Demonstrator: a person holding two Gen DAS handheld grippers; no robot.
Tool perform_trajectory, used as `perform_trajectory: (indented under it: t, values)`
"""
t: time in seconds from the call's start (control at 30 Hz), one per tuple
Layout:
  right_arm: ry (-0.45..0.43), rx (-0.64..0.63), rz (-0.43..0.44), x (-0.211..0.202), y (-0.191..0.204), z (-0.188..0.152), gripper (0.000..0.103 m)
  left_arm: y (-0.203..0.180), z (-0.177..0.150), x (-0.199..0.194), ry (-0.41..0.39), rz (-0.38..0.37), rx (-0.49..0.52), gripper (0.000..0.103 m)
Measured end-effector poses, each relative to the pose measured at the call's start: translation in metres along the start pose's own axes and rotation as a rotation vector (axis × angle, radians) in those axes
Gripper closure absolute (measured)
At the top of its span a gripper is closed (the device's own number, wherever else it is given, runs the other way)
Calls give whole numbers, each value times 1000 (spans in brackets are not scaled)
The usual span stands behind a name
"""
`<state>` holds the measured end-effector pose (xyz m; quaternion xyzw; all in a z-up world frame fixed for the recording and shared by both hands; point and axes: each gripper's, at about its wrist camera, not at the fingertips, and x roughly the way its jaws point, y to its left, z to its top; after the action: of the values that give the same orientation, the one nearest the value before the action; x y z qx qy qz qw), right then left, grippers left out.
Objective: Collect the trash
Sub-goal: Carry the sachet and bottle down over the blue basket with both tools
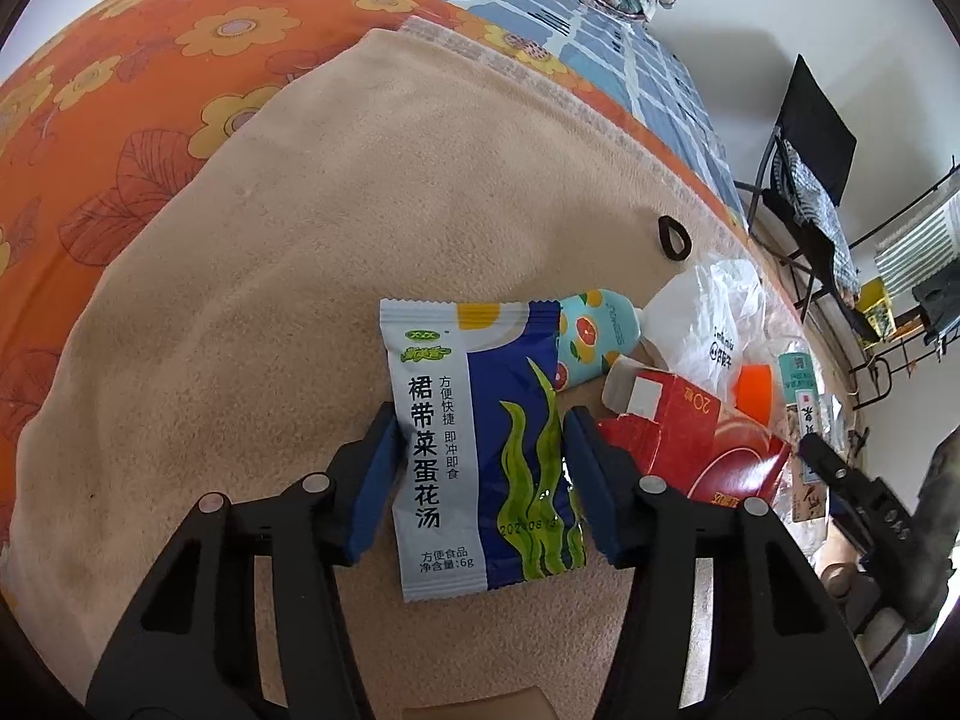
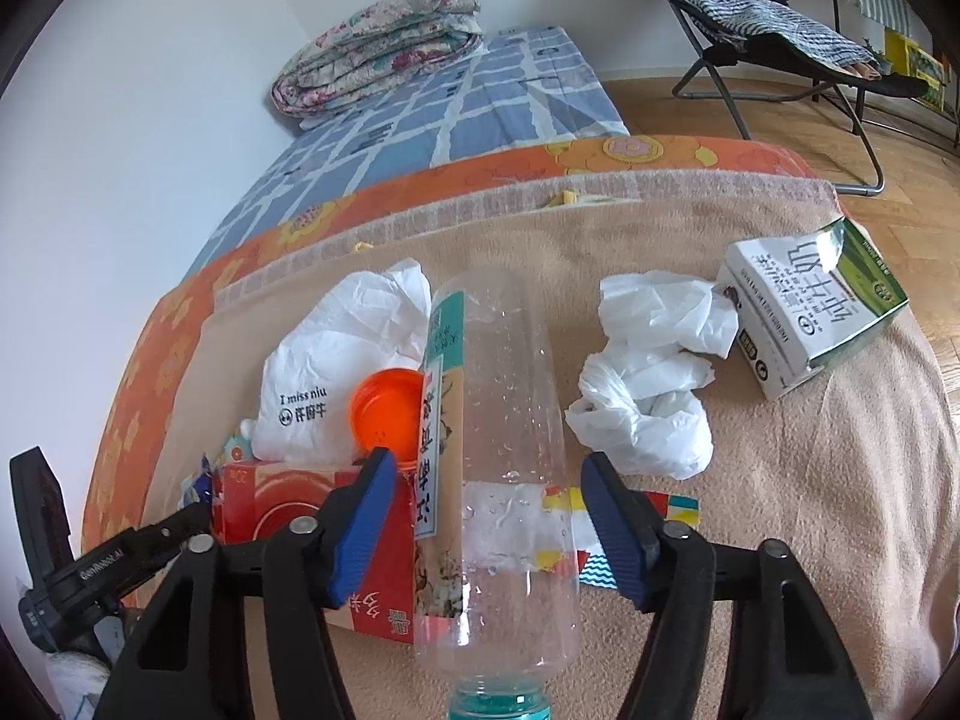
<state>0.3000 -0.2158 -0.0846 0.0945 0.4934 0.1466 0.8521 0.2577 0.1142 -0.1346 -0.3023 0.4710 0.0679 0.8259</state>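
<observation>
A tan towel is lying spread over a bed with an orange flowered sheet, and the litter is sitting on it.

Nearest on the left, the left gripper is pointing down at a blue and white soup packet lying flat on the towel. Its blue fingers are standing half open on either side of the packet, close to its edges; whether they are pressing on it I cannot tell. Just beyond the packet a small tube with a fruit print is lying, and to its right a red carton, a white plastic bag and an orange cap are crowding together. A black hair tie is resting farther up the towel.

On the right, the right gripper is reaching over a clear plastic bottle lying lengthwise between its fingers. They are sitting about half open, with a gap showing between each one and the bottle, so nothing is being held. The bottle is resting partly across the red carton and a colourful wrapper. Just past the right finger a crumpled white bag is sitting, and beyond it a green and white milk carton is lying near the towel's edge.

Farther back a blue checked sheet is covering the bed, a folded floral quilt is lying by the wall, and a black folding chair is standing on the wooden floor.
</observation>
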Motion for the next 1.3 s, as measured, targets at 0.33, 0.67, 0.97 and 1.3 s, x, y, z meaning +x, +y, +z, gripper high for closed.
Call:
perform_trajectory:
  t: [0.33,0.67,0.97,1.3]
  values:
    - [6,20,30,-3,-6,-4,47,4,2,-7,-12,-22,-8,50]
    - [-49,4,59,-41,-3,-11,47,3,-2,-43,-60,-43,8,50]
    - [-91,-56,76,-99,0,-30,47,-2,-20,-96,-106,-47,74,50]
    - [-122,-161,90,-160,4,-77,47,-11,-69,-156,-136,-64,187,50]
